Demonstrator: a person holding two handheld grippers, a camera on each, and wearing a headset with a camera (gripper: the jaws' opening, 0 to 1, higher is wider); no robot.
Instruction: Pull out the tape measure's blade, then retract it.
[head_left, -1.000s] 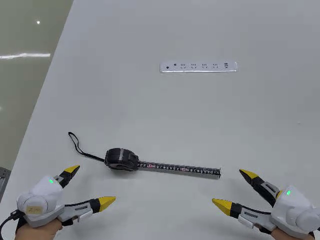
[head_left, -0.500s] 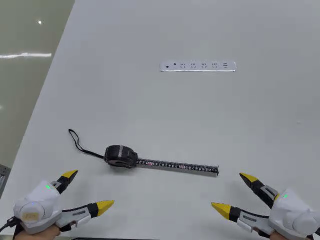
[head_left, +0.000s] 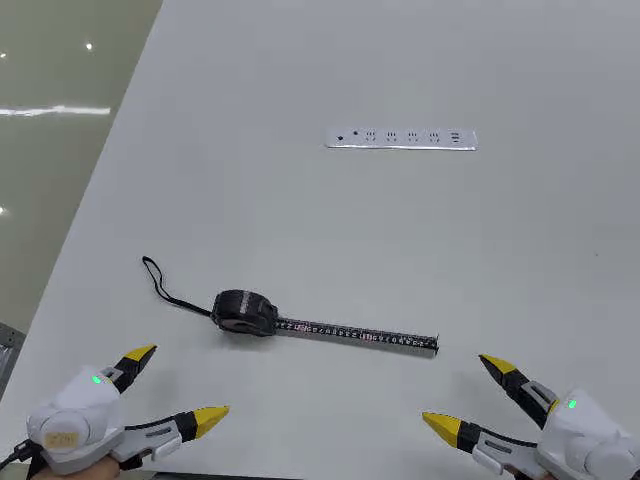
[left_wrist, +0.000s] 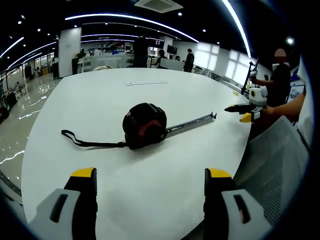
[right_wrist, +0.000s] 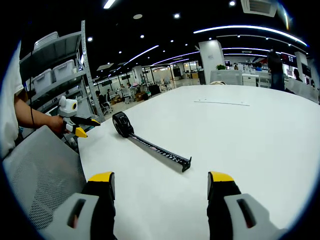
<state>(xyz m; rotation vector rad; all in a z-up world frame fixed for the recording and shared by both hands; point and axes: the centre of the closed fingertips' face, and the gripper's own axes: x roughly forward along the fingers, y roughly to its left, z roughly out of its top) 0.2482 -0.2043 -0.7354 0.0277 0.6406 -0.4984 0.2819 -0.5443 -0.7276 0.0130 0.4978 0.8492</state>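
A black tape measure (head_left: 244, 312) lies on the white table (head_left: 400, 230), its blade (head_left: 358, 336) pulled out to the right and its wrist strap (head_left: 160, 285) trailing left. My left gripper (head_left: 172, 385) hovers open at the table's near left edge, short of the case (left_wrist: 145, 125). At the near right my right gripper (head_left: 470, 392) is open too, a little in front of the blade's hooked end (right_wrist: 186, 163). Nothing sits between either pair of jaws. The left gripper view catches the right gripper (left_wrist: 245, 112) past the blade tip, and the right gripper view catches the left gripper (right_wrist: 82, 125) beside the case (right_wrist: 121, 123).
A white power strip (head_left: 401, 138) lies flat farther back on the table. The table's left edge (head_left: 90, 200) drops to a shiny floor. In the gripper views, people and desks stand in the office behind, with shelving (right_wrist: 60, 75) on one side.
The tape measure lies as before with its blade out. Both grippers have drawn slightly back toward the near edge, still open. The head camera has shifted a little.
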